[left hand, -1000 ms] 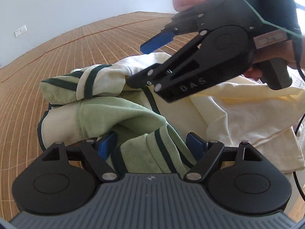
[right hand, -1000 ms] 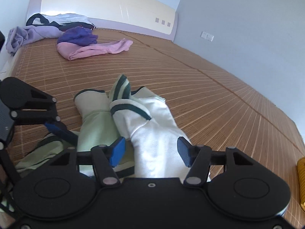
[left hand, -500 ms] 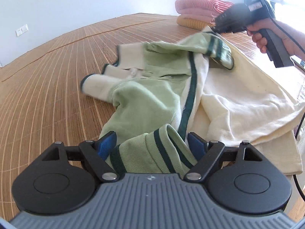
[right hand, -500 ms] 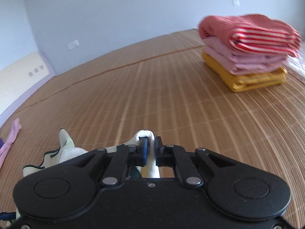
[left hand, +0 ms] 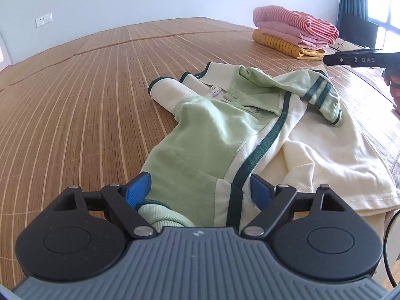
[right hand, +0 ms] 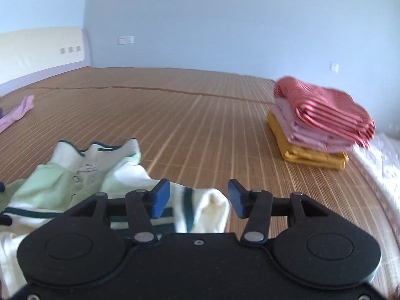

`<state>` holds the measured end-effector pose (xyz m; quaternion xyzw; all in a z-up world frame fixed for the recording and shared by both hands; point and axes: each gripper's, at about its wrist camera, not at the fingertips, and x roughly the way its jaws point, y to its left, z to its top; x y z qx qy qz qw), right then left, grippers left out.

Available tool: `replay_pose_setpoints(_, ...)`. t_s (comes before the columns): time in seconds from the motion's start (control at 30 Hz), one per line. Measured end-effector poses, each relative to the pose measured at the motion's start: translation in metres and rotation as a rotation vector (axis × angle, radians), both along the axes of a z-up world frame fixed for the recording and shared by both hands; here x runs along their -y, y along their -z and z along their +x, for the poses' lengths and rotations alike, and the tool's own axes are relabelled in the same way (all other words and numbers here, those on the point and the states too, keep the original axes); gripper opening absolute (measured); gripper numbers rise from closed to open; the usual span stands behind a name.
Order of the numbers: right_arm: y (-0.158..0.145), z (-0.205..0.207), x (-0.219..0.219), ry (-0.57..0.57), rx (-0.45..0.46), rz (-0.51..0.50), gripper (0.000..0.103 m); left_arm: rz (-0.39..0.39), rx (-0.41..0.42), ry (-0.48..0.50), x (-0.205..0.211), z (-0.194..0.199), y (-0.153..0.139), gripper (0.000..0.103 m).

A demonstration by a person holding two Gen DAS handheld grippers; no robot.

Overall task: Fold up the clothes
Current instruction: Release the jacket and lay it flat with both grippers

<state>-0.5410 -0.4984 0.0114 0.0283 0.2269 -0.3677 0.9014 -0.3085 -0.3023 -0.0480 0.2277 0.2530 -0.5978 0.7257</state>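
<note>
A pale green and cream polo shirt point(left hand: 212, 130) with dark green stripes lies crumpled on the bamboo mat point(left hand: 87, 95), collar away from me. My left gripper point(left hand: 200, 191) is open, low over the shirt's near end, with cloth lying between its blue pads. In the right wrist view the shirt point(right hand: 57, 182) spreads to the left, and its striped sleeve cuff point(right hand: 210, 207) rests under my right gripper point(right hand: 198, 198), which is open. From the left wrist view the right gripper point(left hand: 330, 60) hovers just above that sleeve point(left hand: 322, 92), held by a hand at the frame's right edge.
A stack of folded clothes point(left hand: 295, 32), red-striped on pink on mustard, sits far right on the mat point(right hand: 200, 125); it shows as the folded stack point(right hand: 322, 122) in the right view. White bedding point(right hand: 375, 170) borders the right. A pink garment point(right hand: 17, 110) lies far left.
The right gripper pulled the sleeve out to the right while shut on it, then opened and let it drop. The shirt is now more spread out. The left gripper stayed open.
</note>
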Motion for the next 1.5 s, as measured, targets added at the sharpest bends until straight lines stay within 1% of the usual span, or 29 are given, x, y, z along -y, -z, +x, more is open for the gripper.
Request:
replay_pose_setpoints(0.03,0.001,0.005,-0.004,-0.043,-0.004,0.021,0.068,0.004,0.005,-0.002,0.000,-0.001,0.001,0.087)
replay_pose_setpoints(0.07,0.003,0.010,-0.008,-0.087,-0.007,0.043,0.070,0.009,0.009,-0.003,0.000,-0.002,0.002,0.087)
replay_pose_setpoints(0.13,0.015,0.020,-0.009,-0.147,-0.032,0.115,0.071,0.015,0.013,-0.008,0.000,-0.005,0.003,0.087)
replay_pose_setpoints(0.2,0.029,0.029,-0.012,-0.169,-0.082,0.145,0.071,0.019,0.016,-0.009,0.001,-0.006,0.004,0.088)
replay_pose_setpoints(0.3,0.043,0.035,-0.016,-0.155,-0.113,0.085,0.071,0.022,0.016,-0.008,0.002,-0.005,0.005,0.088)
replay_pose_setpoints(0.37,0.047,0.036,-0.024,-0.132,-0.095,0.052,0.072,0.026,0.013,-0.009,0.001,-0.004,0.006,0.088)
replay_pose_setpoints(0.43,0.050,0.040,-0.022,-0.129,-0.101,0.058,0.074,0.029,0.015,-0.007,0.001,-0.004,0.006,0.089)
replay_pose_setpoints(0.47,0.051,0.042,-0.019,-0.128,-0.107,0.061,0.071,0.030,0.015,-0.006,0.002,-0.004,0.007,0.089)
replay_pose_setpoints(0.53,0.047,0.040,-0.005,-0.102,-0.096,0.086,0.037,0.030,0.016,-0.004,0.002,-0.004,0.006,0.089)
replay_pose_setpoints(0.57,0.042,0.035,0.005,-0.099,-0.058,0.120,0.031,0.030,0.015,-0.003,0.002,-0.004,0.006,0.089)
replay_pose_setpoints(0.6,0.038,0.030,0.015,-0.077,-0.029,0.136,0.022,0.030,0.016,-0.003,0.003,-0.004,0.006,0.089)
replay_pose_setpoints(0.63,0.034,0.025,0.024,-0.054,0.000,0.151,0.017,0.030,0.016,-0.003,0.003,-0.005,0.007,0.089)
replay_pose_setpoints(0.8,0.021,-0.002,0.064,0.121,0.074,0.056,0.017,0.030,0.011,-0.004,0.003,-0.003,0.008,0.091)
replay_pose_setpoints(0.83,0.020,-0.006,0.070,0.174,0.087,0.003,0.018,0.029,0.011,-0.004,0.003,-0.003,0.008,0.091)
replay_pose_setpoints(0.87,0.019,-0.010,0.078,0.226,0.075,-0.055,0.019,0.027,0.018,-0.005,0.003,-0.004,0.007,0.091)
replay_pose_setpoints(0.9,0.019,-0.013,0.085,0.267,0.056,-0.089,0.026,0.027,0.032,-0.004,0.003,-0.004,0.007,0.091)
replay_pose_setpoints(0.93,0.017,-0.017,0.089,0.286,0.050,-0.083,0.034,0.026,0.051,-0.003,0.003,-0.005,0.006,0.091)
replay_pose_setpoints(0.97,0.014,-0.022,0.094,0.305,0.045,-0.076,0.035,0.026,0.066,-0.005,0.003,-0.005,0.006,0.091)
replay_pose_setpoints(1.0,0.011,-0.026,0.094,0.290,0.070,-0.048,0.035,0.024,0.070,-0.009,0.003,-0.005,0.006,0.091)
replay_pose_setpoints(1.03,0.008,-0.031,0.091,0.250,0.107,-0.003,0.038,0.021,0.066,-0.016,0.003,-0.003,0.006,0.091)
replay_pose_setpoints(1.07,0.005,-0.034,0.086,0.197,0.141,0.050,0.042,0.018,0.062,-0.021,0.003,-0.001,0.006,0.092)
replay_pose_setpoints(1.13,0.004,-0.034,0.073,0.079,0.180,0.143,0.055,0.010,0.067,-0.039,0.003,0.002,0.004,0.092)
replay_pose_setpoints(1.17,0.005,-0.029,0.064,0.019,0.181,0.179,0.056,0.006,0.079,-0.050,0.004,0.003,0.003,0.092)
replay_pose_setpoints(1.2,0.007,-0.022,0.053,-0.032,0.157,0.203,0.057,0.005,0.103,-0.062,0.004,0.002,0.002,0.092)
replay_pose_setpoints(1.23,0.011,-0.012,0.042,-0.066,0.121,0.218,0.062,0.005,0.122,-0.069,0.005,0.002,0.001,0.092)
replay_pose_setpoints(1.3,0.018,0.005,0.019,-0.110,0.077,0.223,0.066,0.009,0.146,-0.081,0.006,0.001,0.001,0.092)
replay_pose_setpoints(1.33,0.021,0.012,0.012,-0.123,0.060,0.234,0.070,0.011,0.157,-0.087,0.007,0.001,0.001,0.092)
replay_pose_setpoints(1.4,0.027,0.023,0.002,-0.148,0.026,0.249,0.071,0.015,0.153,-0.096,0.008,0.001,0.003,0.092)
replay_pose_setpoints(1.5,0.036,0.034,0.000,-0.122,-0.041,0.195,0.071,0.021,0.146,-0.099,0.009,0.001,0.005,0.092)
